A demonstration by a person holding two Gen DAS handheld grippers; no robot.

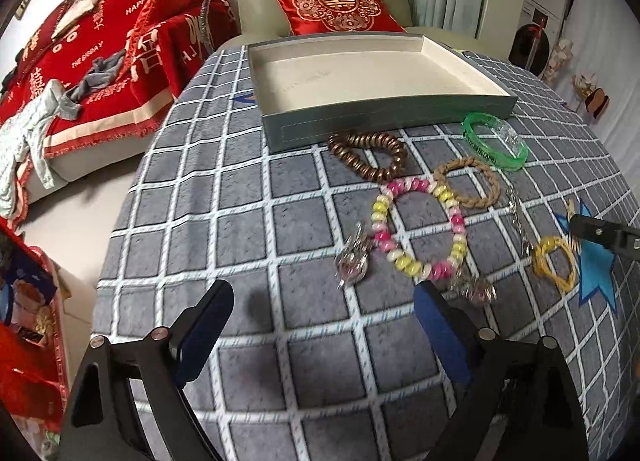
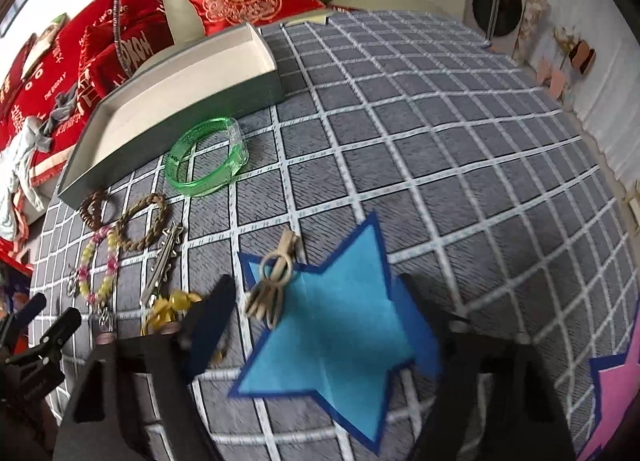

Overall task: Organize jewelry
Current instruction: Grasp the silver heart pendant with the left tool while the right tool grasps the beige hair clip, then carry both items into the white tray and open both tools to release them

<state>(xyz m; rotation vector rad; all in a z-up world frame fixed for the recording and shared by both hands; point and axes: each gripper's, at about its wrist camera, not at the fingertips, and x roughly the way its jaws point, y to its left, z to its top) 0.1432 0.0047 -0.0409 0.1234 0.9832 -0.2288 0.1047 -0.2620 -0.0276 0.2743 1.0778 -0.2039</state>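
Observation:
A shallow grey tray point(image 1: 392, 121) with a cream inside stands empty at the far side of the checked tablecloth; it also shows in the right wrist view point(image 2: 168, 121). In front of it lie a brown bead bracelet point(image 1: 368, 155), a green bangle point(image 1: 496, 141) point(image 2: 208, 157), a braided tan bracelet point(image 1: 468, 181) point(image 2: 142, 227), a pink and yellow bead bracelet point(image 1: 420, 229) point(image 2: 98, 265), a silver watch point(image 1: 354, 259), a silver chain point(image 1: 520, 221) and a yellow bracelet point(image 1: 556, 263) point(image 2: 168, 311). A beige clip-like piece point(image 2: 274, 277) lies on a blue star. My left gripper point(image 1: 324, 325) is open and empty above the cloth. My right gripper point(image 2: 316, 325) is open and empty over the star.
A blue paper star point(image 2: 332, 345) lies under my right gripper, a pink one point(image 2: 616, 393) at the right edge. A green armchair with a red cushion point(image 1: 336, 3) stands behind the table. A sofa with red blankets point(image 1: 92, 61) is on the left.

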